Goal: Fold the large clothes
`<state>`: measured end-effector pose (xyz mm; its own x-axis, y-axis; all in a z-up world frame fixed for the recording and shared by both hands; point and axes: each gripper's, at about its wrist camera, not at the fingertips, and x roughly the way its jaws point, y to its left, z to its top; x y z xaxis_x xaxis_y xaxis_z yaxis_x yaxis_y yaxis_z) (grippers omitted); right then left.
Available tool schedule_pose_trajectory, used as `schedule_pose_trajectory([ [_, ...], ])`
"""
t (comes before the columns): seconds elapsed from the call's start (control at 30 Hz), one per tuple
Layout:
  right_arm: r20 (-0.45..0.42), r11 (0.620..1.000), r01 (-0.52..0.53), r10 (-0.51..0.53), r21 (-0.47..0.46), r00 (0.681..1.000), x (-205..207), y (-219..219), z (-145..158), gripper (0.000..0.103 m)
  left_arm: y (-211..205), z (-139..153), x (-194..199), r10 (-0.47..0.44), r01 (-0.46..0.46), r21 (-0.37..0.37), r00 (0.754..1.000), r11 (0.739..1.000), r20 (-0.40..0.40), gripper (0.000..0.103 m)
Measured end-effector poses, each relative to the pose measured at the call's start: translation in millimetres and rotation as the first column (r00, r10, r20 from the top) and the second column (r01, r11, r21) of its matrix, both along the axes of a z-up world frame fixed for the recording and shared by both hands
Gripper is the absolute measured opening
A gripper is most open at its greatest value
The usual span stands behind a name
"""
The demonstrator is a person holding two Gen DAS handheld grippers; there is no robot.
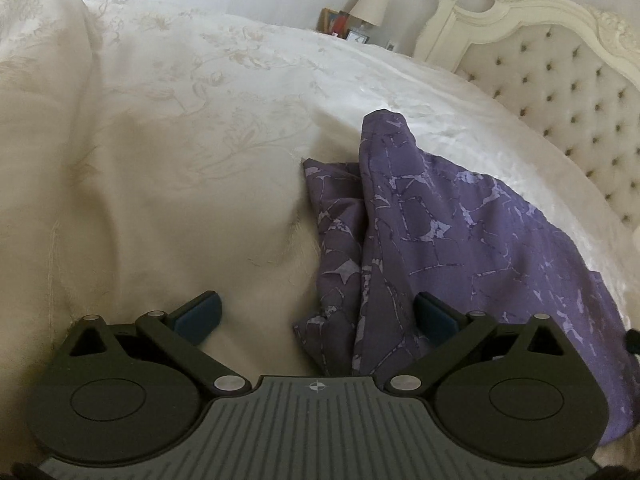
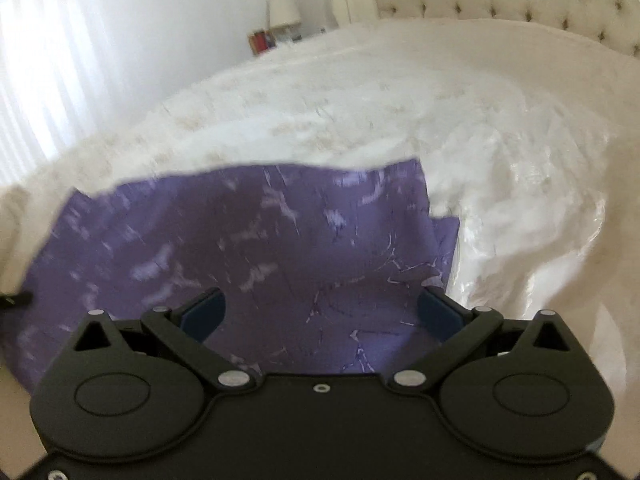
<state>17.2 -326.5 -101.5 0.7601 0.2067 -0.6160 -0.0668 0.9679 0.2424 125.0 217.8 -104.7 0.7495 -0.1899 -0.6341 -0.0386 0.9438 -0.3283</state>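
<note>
A purple patterned garment (image 1: 448,240) lies on the cream bedspread (image 1: 160,140), with a narrow part bunched and folded along its left edge. My left gripper (image 1: 318,312) is open and empty, low over that left edge; its right finger is over the cloth, its left over the bedspread. In the right wrist view the garment (image 2: 248,248) spreads flat and blurred, with a folded corner at its right side. My right gripper (image 2: 320,310) is open and empty just above the cloth near that corner.
A tufted cream headboard (image 1: 560,80) stands at the right. A bedside table with a lamp (image 1: 370,4) and small items is at the back. The bedspread (image 2: 440,112) is wrinkled and raised around the garment. A curtained window (image 2: 52,60) is to the left.
</note>
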Motion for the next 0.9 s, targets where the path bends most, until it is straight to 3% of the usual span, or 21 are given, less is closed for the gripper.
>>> schedule_pose_trajectory([
  [0.13, -0.024, 0.990, 0.054, -0.052, 0.130, 0.998, -6, -26, 1, 0.102, -2, -2, -2, 0.002, -0.002, 0.001, 1.000, 1.000, 0.020, 0.103],
  [0.3, -0.152, 0.945, 0.130, -0.088, 0.301, 0.985, -5, -58, -26, 0.102, -1, -2, -2, 0.003, -0.002, -0.002, 0.999, 1.000, 0.033, 0.103],
  [0.5, -0.156, 0.878, 0.037, 0.043, 0.478, 0.987, 15, -58, -43, 0.103, -2, 15, -10, 0.024, -0.025, 0.024, 0.999, 0.999, 0.047, 0.103],
  [0.63, -0.167, 0.855, 0.001, 0.101, 0.519, 0.981, 33, -53, -53, 0.103, -6, 42, -26, 0.030, -0.032, 0.017, 0.996, 0.999, 0.089, 0.103],
  [0.83, -0.172, 0.741, 0.070, 0.063, 0.668, 0.983, 35, -70, -68, 0.103, -46, 86, -27, -0.078, 0.070, 0.067, 0.988, 0.995, 0.136, 0.103],
  [0.9, -0.165, 0.729, 0.073, 0.054, 0.681, 0.985, 33, -71, -70, 0.103, -68, 95, -18, -0.132, 0.122, 0.079, 0.982, 0.989, 0.138, 0.103],
])
